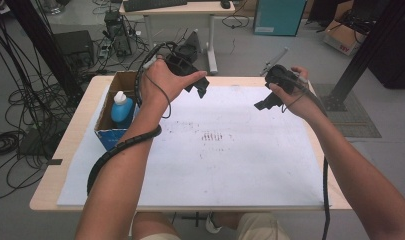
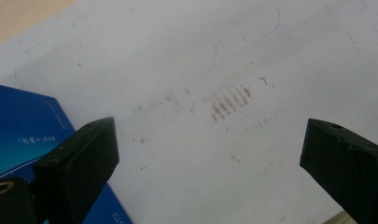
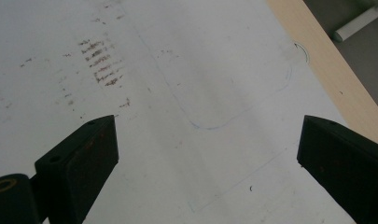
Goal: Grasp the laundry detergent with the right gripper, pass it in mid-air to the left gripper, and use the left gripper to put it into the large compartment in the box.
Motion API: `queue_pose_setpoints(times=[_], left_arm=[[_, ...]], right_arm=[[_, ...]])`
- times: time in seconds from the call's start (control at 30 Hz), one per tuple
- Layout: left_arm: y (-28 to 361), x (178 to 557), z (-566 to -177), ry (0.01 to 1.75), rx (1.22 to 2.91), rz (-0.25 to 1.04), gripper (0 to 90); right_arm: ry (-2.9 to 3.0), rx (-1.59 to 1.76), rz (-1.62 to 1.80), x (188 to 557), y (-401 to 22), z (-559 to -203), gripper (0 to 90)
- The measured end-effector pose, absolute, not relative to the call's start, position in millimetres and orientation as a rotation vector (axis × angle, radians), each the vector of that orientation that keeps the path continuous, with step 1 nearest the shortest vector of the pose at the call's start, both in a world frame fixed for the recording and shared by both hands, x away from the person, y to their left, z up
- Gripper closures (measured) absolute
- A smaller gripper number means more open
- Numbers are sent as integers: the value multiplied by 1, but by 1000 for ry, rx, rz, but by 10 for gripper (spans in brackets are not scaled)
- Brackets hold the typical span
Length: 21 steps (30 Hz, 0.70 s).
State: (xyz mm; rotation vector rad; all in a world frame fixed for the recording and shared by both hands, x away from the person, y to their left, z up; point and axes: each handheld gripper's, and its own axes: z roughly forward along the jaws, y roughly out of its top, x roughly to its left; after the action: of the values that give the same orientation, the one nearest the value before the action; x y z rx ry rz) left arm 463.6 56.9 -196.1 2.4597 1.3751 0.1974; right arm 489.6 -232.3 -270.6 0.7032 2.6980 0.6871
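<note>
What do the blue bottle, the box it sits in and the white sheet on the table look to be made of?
Blue bottle: likely plastic, smooth and slightly glossy, with a white cap.
Box: cardboard, judging by its raw brown inner walls and printed blue outside.
White sheet: matte, probably paper or thin board; it lies flat and carries brownish smudges and faint pen outlines.

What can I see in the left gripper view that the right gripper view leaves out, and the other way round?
The left gripper view alone takes in a corner of the blue box at its lower left. The right gripper view alone takes in the table's bare wooden edge and a blue pen outline drawn on the sheet. Both look past two black jaws set wide apart, with nothing between them, onto the white sheet and its brown smudge marks.
</note>
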Motion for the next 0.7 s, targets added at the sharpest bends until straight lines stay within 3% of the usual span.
queue_pose_setpoints(times=[0.7], left_arm=[[62,461,-201,1378,2453,177,49]], right_arm=[[2698,713,671,488,-234,-271,52]])
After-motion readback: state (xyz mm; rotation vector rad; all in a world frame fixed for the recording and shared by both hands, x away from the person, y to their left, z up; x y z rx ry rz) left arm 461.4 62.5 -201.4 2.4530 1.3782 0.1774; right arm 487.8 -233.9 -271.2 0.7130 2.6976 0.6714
